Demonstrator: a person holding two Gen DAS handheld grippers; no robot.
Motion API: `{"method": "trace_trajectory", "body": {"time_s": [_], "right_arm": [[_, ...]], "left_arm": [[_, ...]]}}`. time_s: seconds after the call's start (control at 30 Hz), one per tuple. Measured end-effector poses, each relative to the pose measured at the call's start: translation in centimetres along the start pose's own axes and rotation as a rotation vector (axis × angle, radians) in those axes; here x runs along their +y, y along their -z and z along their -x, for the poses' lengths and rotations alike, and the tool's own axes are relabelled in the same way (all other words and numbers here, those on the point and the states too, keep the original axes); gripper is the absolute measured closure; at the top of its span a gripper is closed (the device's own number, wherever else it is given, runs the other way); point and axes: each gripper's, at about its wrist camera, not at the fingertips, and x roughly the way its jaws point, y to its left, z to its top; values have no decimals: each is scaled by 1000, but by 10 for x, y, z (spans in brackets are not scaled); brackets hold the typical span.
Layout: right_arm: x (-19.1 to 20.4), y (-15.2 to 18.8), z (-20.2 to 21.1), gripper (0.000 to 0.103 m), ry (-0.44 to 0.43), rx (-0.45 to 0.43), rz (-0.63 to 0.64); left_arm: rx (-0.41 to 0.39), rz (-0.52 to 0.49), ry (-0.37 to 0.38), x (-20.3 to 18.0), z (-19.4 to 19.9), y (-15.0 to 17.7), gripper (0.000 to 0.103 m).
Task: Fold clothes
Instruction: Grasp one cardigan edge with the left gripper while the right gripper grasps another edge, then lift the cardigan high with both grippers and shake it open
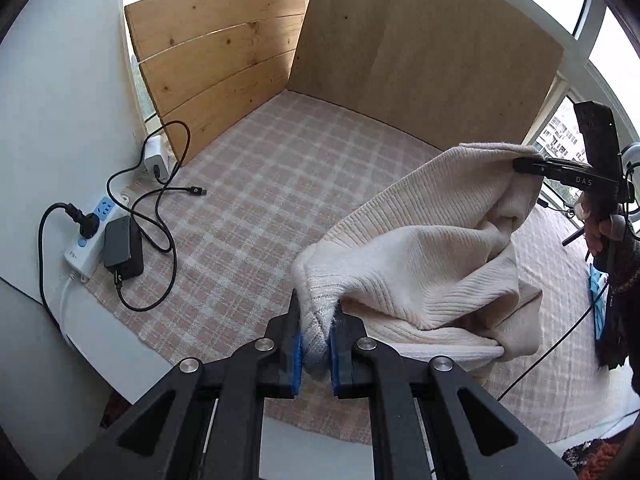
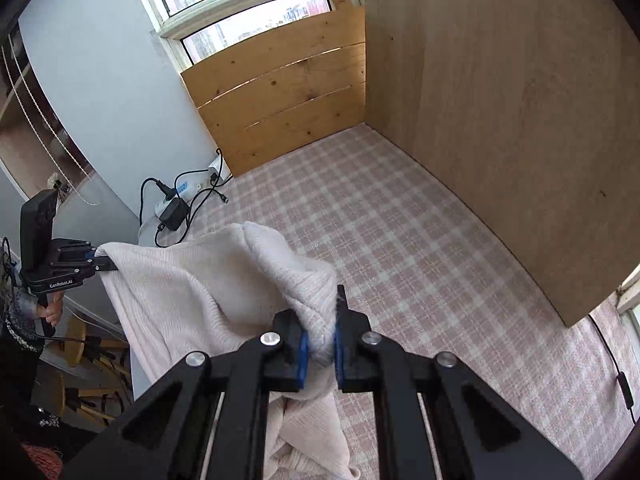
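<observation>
A cream ribbed knit sweater [image 1: 432, 248] hangs between my two grippers above a pink plaid cloth [image 1: 256, 200]. My left gripper [image 1: 316, 320] is shut on one bunched edge of the sweater. My right gripper [image 2: 320, 320] is shut on another edge of the sweater [image 2: 192, 288]. The right gripper also shows in the left wrist view [image 1: 520, 164], at the right, pinching the far corner. The left gripper shows in the right wrist view [image 2: 106, 262], at the left. The sweater sags in folds between them.
Wooden boards [image 1: 224, 56] and a brown panel [image 1: 420, 48] wall in the back of the cloth. A power strip [image 1: 90, 236], a black adapter [image 1: 122, 246] and cables [image 1: 168, 200] lie at the left edge. A stool [image 2: 76, 344] stands below the table.
</observation>
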Motion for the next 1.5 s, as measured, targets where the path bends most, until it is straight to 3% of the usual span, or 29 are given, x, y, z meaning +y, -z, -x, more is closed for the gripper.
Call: {"method": "trace_trajectory", "body": {"time_s": [0.17, 0.33, 0.77, 1.0, 1.13, 1.27, 1.4, 1.5], "right_arm": [[24, -8, 128, 94, 154, -190, -10], [51, 8, 219, 94, 297, -299, -57], [97, 81, 310, 94, 528, -398, -243], [139, 105, 359, 100, 655, -464, -293], [162, 120, 387, 100, 693, -481, -333], [145, 147, 344, 99, 688, -298, -407], [118, 188, 250, 98, 551, -117, -484], [104, 213, 172, 85, 474, 10, -514]], "left_arm": [[-151, -200, -24, -56, 59, -51, 94], [-263, -350, -59, -98, 98, -77, 94], [-426, -546, -51, -148, 143, -79, 94], [-458, -639, 0, -164, 160, -74, 94], [-432, -681, 51, -167, 156, -72, 94], [-345, -698, 95, -157, 120, -63, 94], [-195, -650, 60, -121, 57, -52, 94], [-71, -631, -7, -85, 5, -34, 94]]}}
